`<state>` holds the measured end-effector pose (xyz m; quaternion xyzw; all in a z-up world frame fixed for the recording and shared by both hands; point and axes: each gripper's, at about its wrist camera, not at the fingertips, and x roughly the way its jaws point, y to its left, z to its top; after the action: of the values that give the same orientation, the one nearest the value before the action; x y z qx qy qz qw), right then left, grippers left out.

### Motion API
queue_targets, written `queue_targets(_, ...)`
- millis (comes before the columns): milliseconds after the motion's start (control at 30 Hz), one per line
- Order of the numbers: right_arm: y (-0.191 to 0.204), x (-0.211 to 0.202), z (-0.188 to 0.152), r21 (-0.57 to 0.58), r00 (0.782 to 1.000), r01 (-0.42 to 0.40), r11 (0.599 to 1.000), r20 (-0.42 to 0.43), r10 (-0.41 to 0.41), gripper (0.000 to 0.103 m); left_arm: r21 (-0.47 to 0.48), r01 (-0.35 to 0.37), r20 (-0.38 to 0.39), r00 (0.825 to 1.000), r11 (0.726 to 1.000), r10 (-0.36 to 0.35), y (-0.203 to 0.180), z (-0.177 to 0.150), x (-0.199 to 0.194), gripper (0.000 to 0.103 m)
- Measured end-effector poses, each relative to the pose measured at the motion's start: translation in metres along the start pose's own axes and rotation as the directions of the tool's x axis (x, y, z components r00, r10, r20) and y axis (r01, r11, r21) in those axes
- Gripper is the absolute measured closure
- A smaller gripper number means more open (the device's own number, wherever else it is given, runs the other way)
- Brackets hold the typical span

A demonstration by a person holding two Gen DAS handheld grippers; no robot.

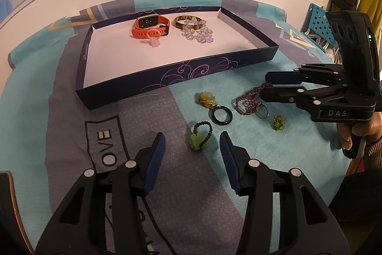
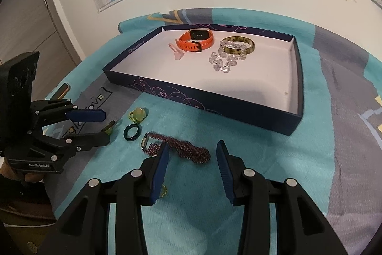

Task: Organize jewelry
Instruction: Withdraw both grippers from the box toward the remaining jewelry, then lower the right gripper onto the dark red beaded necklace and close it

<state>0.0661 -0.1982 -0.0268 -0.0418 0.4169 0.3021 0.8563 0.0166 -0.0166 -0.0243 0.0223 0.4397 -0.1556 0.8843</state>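
Two grippers: left gripper (image 1: pixel 192 160) and right gripper (image 2: pixel 192 165), lower centre, both wide apart, gripping nothing
Tray (image 1: pixel 155 85): upper centre; holding orange watch (image 1: pixel 150 26); bangle (image 1: pixel 188 22)
Purple bead chain (image 2: pixel 183 149): on blanket, between right fingers

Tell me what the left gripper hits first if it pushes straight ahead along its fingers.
Most likely the green bead charm: it lies on the blanket just beyond the open left gripper, roughly centred between its fingers. Height above the cloth is unclear, so it might pass over.
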Motion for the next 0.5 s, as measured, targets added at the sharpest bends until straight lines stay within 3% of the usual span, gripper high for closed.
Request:
queue_targets(133, 0.0032, 0.0029, 0.0030, -0.030, 1.000, 0.015, 0.999, -0.009, -0.015, 0.067, -0.004, 0.004, -0.003, 1.000, 1.000, -0.004, 0.0006, 0.0012, 0.0009, 0.060)
queue_targets(167, 0.0029, 0.0032, 0.0035, -0.032, 1.000, 0.017, 0.999, -0.010, -0.018, 0.076, -0.005, 0.005, -0.002, 1.000, 1.000, -0.005, 0.0008, 0.0013, 0.0009, 0.060)
queue_targets(267, 0.0023, 0.0039, 0.0032, -0.042, 0.999, 0.038, 0.998, -0.017, -0.039, 0.089, -0.006, 0.006, -0.003, 1.000, 1.000, -0.006, 0.0008, 0.0014, 0.0013, 0.062)
queue_targets(500, -0.0033, -0.0010, 0.0013, -0.010, 1.000, 0.018, 1.000, -0.008, -0.019, 0.091, -0.009, 0.004, -0.001, 1.000, 1.000, -0.004, 0.0012, 0.0015, 0.0020, 0.066)
